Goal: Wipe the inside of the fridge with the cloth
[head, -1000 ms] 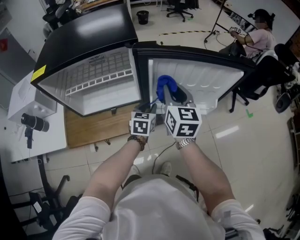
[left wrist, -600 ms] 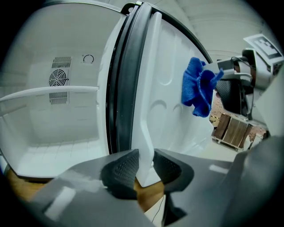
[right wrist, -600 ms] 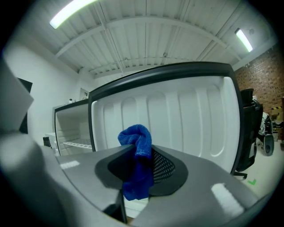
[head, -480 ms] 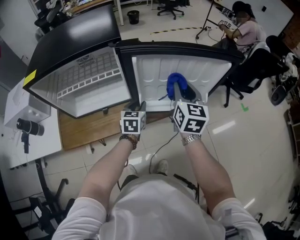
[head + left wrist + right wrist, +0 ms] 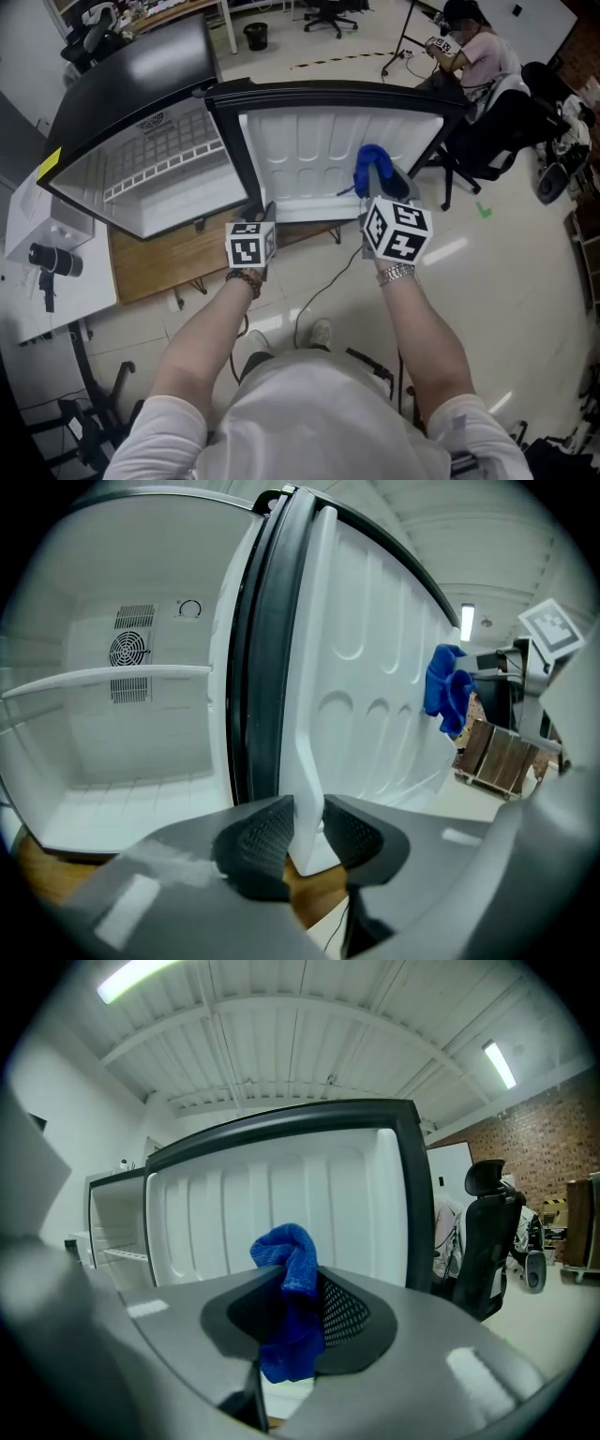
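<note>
There is one fridge (image 5: 131,84), black outside and white inside, at the upper left of the head view. Its single door (image 5: 309,141) is swung wide open across the upper centre. The fridge compartment holds one shelf (image 5: 103,674), running level across the left of the left gripper view, with a round fan grille (image 5: 127,651) on the back wall above it. The door's inner face is a white liner with moulded ribs.

There are two tongs and one cloth. The left tongs (image 5: 307,832) are closed partway onto the white raised edge of the door, with a pad pressing on either side of it. In the head view they sit at the door's lower left corner (image 5: 267,211). The right tongs (image 5: 300,1302) are clamped on the blue cloth (image 5: 291,1269), which is bunched between the pads and sticks out above them. In the head view the cloth (image 5: 370,161) lies over the right part of the door liner, upper centre-right. Whether it touches the liner cannot be told.

The fridge stands on one wooden board (image 5: 159,258). One white bench (image 5: 37,234) at the left edge carries one black device (image 5: 56,261). One person (image 5: 473,47) sits at the upper right, beside a black office chair (image 5: 511,131).
</note>
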Motion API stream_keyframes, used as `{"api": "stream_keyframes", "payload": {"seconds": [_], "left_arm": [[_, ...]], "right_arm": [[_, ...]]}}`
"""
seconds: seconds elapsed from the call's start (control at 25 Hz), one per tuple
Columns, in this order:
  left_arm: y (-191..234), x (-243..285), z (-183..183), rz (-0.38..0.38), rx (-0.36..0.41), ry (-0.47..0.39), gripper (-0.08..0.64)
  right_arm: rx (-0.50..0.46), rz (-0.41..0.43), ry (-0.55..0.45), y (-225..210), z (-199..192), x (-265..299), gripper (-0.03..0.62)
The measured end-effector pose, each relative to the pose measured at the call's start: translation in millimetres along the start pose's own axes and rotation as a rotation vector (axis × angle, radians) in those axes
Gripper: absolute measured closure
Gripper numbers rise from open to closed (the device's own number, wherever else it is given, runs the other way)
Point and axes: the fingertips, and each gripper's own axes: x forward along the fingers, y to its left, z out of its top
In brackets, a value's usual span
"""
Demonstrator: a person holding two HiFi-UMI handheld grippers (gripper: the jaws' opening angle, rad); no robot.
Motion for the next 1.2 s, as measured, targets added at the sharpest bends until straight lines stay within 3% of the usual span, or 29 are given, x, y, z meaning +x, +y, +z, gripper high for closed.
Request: {"api": "stream_keyframes", "payload": {"seconds": [0.52,0.76,0.88,1.2], "left_arm": [[0.8,0.3,0.6,0.027,-0.014,-0.009,0.462],[-0.3,-1.0,0.3,0.031,-0.027,-0.008,0.463],[-2.4,-2.7,0.8,0.018,-0.031,-0.012,0.463],[-8.2,-13.5,0.1,-0.026,-0.022,-0.018,0.463]], "right_arm": [[0.006,-0.092,0.000,-57.0,1.9,-10.6,0.499],[0.028,-0.081,-0.016,-59.5,6.3,-19.6,0.499],[0.036,-0.030,-0.025,-37.8,6.4,-25.8,0.499],[0.014,0.218,0.042,86.8,-35.8,-5.1,0.499]]}}
